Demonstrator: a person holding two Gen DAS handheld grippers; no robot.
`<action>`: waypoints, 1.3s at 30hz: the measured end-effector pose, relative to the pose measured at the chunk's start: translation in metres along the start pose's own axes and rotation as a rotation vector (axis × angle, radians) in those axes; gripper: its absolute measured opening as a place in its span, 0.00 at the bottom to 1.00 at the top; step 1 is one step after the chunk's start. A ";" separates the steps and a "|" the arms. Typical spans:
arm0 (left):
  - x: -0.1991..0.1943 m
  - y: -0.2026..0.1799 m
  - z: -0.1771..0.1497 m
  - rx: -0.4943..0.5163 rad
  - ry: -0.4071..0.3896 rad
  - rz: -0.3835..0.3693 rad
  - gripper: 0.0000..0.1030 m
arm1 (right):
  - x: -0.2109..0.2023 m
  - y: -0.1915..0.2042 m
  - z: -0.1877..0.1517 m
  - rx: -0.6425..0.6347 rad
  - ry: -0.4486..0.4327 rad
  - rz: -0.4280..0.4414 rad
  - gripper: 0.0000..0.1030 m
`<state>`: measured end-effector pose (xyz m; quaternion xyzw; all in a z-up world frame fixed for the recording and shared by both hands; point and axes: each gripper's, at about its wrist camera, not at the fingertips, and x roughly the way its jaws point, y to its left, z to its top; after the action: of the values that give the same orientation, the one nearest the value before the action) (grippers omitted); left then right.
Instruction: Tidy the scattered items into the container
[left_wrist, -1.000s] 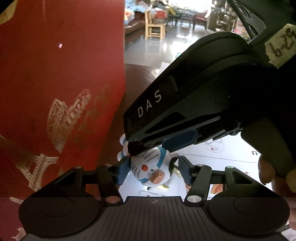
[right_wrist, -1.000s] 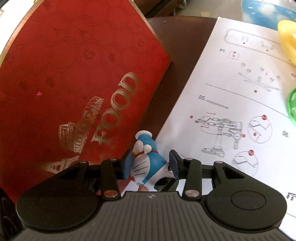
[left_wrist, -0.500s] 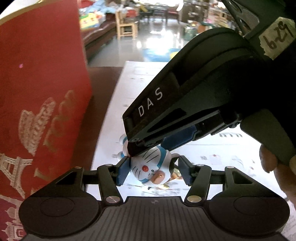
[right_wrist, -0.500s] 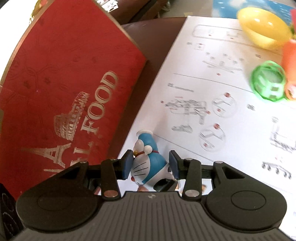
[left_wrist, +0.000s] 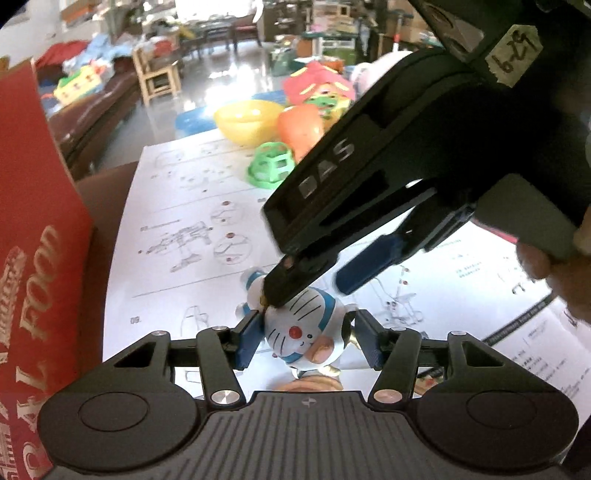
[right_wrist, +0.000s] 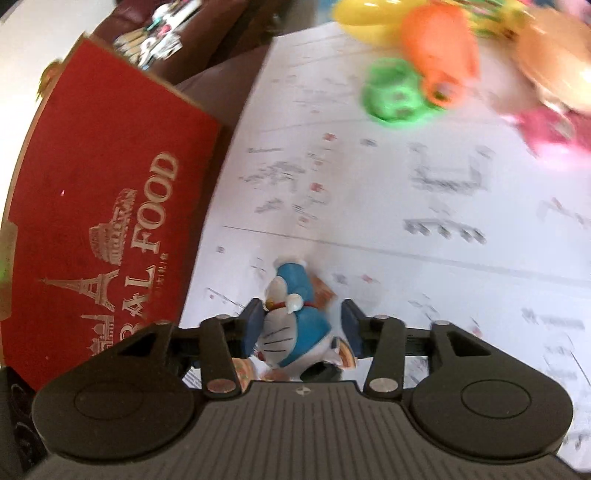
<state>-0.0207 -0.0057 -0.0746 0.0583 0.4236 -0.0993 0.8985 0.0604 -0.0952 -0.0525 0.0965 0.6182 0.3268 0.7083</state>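
Between both grippers' fingers stands a blue-and-white cat figurine (left_wrist: 303, 332); right gripper (right_wrist: 301, 328) opening, left gripper (left_wrist: 306, 343) holding it

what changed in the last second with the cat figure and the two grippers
Both grippers carried the figure sideways away from the red box, toward the toys; the green basket and orange toy have come into view. The right gripper is opening, with a gap now at one jaw. The left gripper stays around the figure as before.
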 end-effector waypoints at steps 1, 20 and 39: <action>0.001 0.001 -0.002 0.008 -0.001 0.003 0.58 | -0.003 -0.004 -0.002 0.012 -0.005 -0.002 0.59; -0.017 -0.014 -0.013 0.065 0.005 -0.018 0.68 | 0.021 0.023 0.011 -0.110 -0.018 -0.085 0.41; -0.046 -0.044 -0.005 0.004 0.069 -0.057 0.76 | -0.017 -0.023 -0.005 0.047 -0.094 -0.133 0.34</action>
<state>-0.0626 -0.0416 -0.0434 0.0512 0.4554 -0.1236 0.8802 0.0634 -0.1244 -0.0519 0.0872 0.5967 0.2593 0.7544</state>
